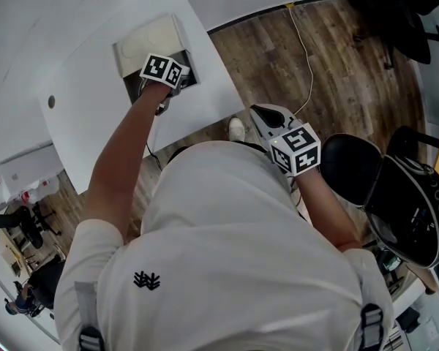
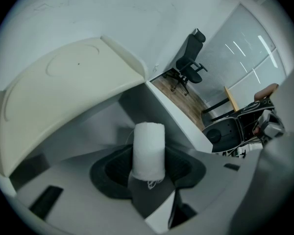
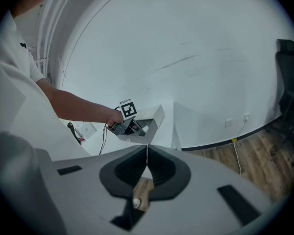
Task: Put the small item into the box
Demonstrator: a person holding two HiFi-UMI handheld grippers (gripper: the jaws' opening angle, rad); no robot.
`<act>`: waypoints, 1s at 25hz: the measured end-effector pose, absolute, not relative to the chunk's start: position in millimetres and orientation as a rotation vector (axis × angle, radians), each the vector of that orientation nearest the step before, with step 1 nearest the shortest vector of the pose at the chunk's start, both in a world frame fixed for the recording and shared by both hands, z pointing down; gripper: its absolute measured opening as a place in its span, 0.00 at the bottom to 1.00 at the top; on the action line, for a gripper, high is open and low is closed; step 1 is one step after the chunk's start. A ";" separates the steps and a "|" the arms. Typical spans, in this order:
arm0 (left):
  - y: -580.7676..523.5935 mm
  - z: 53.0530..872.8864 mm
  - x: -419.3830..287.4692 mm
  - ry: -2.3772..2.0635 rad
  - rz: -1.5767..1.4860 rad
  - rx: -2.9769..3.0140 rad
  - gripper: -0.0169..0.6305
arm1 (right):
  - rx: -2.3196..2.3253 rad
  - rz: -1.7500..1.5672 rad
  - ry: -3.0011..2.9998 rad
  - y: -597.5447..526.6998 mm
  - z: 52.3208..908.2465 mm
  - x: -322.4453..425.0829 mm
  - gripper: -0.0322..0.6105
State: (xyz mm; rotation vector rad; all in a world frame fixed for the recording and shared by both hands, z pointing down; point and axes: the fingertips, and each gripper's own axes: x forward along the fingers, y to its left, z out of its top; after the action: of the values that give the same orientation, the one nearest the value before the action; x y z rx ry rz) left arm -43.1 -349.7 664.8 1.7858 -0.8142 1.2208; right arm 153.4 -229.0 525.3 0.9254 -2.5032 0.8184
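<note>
The box (image 1: 132,48) stands on the white table with its cream lid (image 2: 63,92) swung up and open. My left gripper (image 1: 181,79) reaches into the box's mouth, its marker cube above the opening. The small item, a white roll (image 2: 148,151), stands upright between the two dark pads, which sit against its sides, over the box's grey inside. My right gripper (image 3: 147,151) hangs back near my body over the wood floor, jaws shut along a thin seam with nothing in them. From there the box (image 3: 149,124) and the left gripper (image 3: 132,124) show far ahead.
The white table (image 1: 88,108) ends in an edge just right of the box, with wood floor beyond. A black chair (image 1: 355,167) sits by my right arm. A cable (image 1: 305,57) runs along the floor. An office chair (image 2: 190,58) stands by a glass wall.
</note>
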 end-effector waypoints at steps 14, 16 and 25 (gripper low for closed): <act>-351.0 654.9 -33.9 -0.805 1.212 1.810 0.38 | 0.879 0.829 -2.519 -235.3 528.3 150.7 0.06; -350.8 651.8 -32.8 -0.797 1.201 1.818 0.39 | 0.875 0.826 -2.522 -236.4 528.2 148.3 0.06; -353.6 622.0 -36.7 -0.799 1.028 1.917 0.46 | 0.838 0.810 -2.514 -230.5 532.8 125.3 0.06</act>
State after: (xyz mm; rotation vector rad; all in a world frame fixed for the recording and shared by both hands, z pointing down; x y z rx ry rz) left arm -36.7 -353.6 622.0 1.9167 -0.7986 1.0277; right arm 125.3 -230.5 532.8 0.8379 -2.5139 0.8104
